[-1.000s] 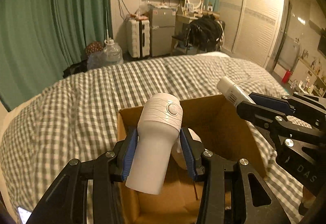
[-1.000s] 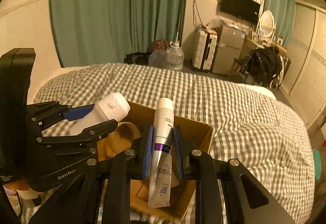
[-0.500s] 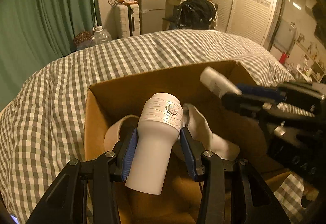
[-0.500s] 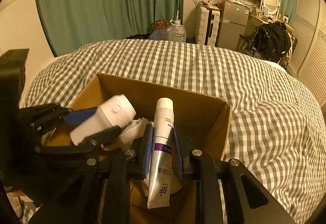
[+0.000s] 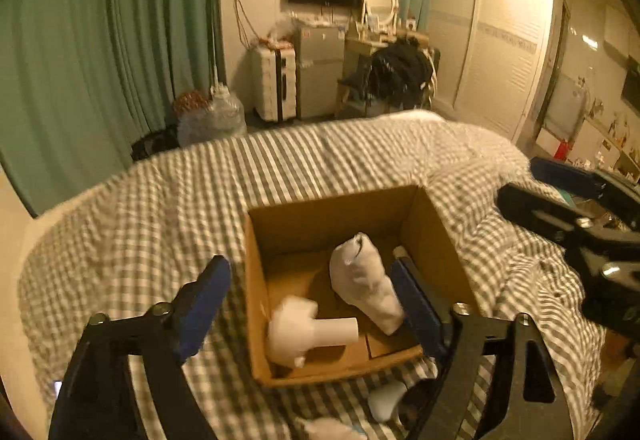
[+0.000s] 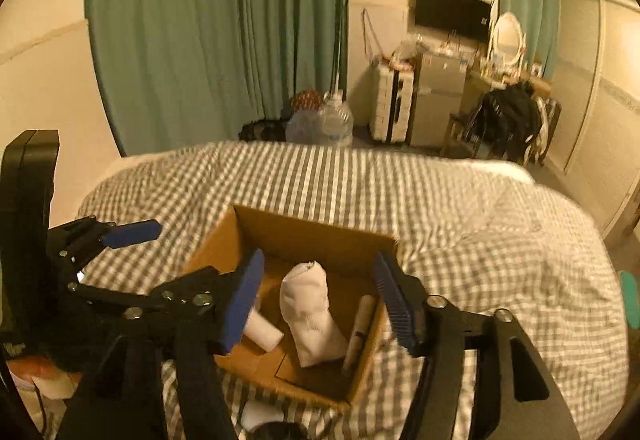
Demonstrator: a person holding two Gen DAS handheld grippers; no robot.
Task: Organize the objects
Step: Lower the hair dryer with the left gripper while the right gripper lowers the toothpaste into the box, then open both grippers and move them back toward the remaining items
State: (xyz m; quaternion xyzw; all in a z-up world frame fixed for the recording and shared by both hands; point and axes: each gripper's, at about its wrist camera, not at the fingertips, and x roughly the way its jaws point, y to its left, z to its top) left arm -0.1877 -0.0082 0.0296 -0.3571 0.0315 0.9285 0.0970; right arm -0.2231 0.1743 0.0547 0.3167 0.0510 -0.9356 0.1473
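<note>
An open cardboard box sits on the checked bed cover. Inside lie a white hair dryer, a white sock and a tube leaning on the right wall; only the tube's tip shows in the left wrist view. My left gripper is open and empty above the box's near left side. My right gripper is open and empty above the box. Each gripper shows at the edge of the other's view.
The checked bed cover spreads around the box. Small white objects lie on the bed in front of the box. Green curtains, water jugs, a suitcase and a desk stand beyond the bed.
Both grippers have opened and pulled back up. The hair dryer has dropped from the left gripper and the tube from the right gripper; both now lie in the box.
</note>
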